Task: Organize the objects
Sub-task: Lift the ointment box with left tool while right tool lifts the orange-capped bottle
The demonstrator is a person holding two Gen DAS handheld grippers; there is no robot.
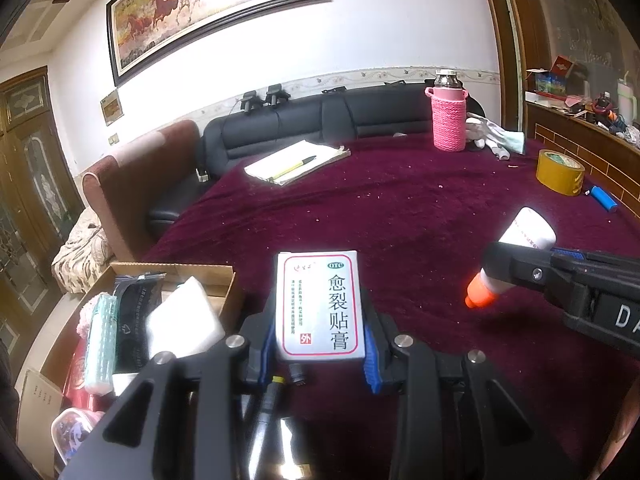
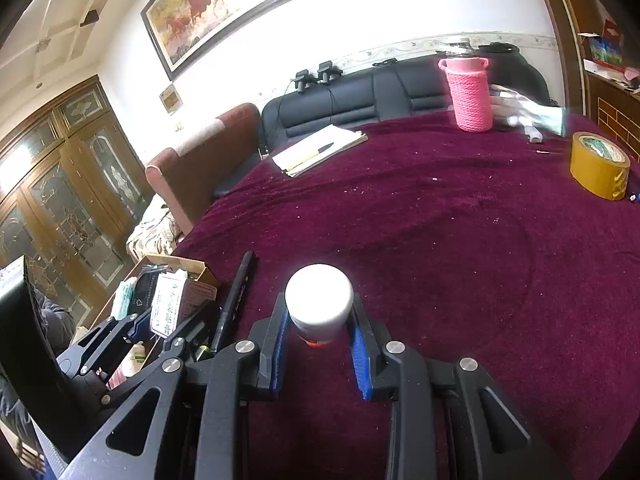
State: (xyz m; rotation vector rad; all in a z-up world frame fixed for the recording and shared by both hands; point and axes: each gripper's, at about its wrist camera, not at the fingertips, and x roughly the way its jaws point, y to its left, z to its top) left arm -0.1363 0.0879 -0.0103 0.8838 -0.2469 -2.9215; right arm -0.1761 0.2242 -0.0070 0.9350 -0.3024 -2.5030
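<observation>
My left gripper (image 1: 320,344) is shut on a white medicine box (image 1: 320,304) with a red border and Chinese print, held above the maroon tablecloth. My right gripper (image 2: 318,320) is shut on a small white bottle (image 2: 319,304) with an orange cap; in the left wrist view the bottle (image 1: 516,256) shows held at the right. A cardboard box (image 1: 200,276) with packets sits at the table's left edge, left of my left gripper. In the right wrist view the cardboard box (image 2: 192,276) and my left gripper (image 2: 160,320) show at lower left.
A notebook with a pen (image 1: 296,164) lies at the far side. A pink knit-covered bottle (image 1: 448,120), white gloves (image 1: 492,136), a yellow tape roll (image 1: 560,172) and a blue cylinder (image 1: 604,198) stand at the far right. A black pen (image 2: 236,300) lies beside the cardboard box.
</observation>
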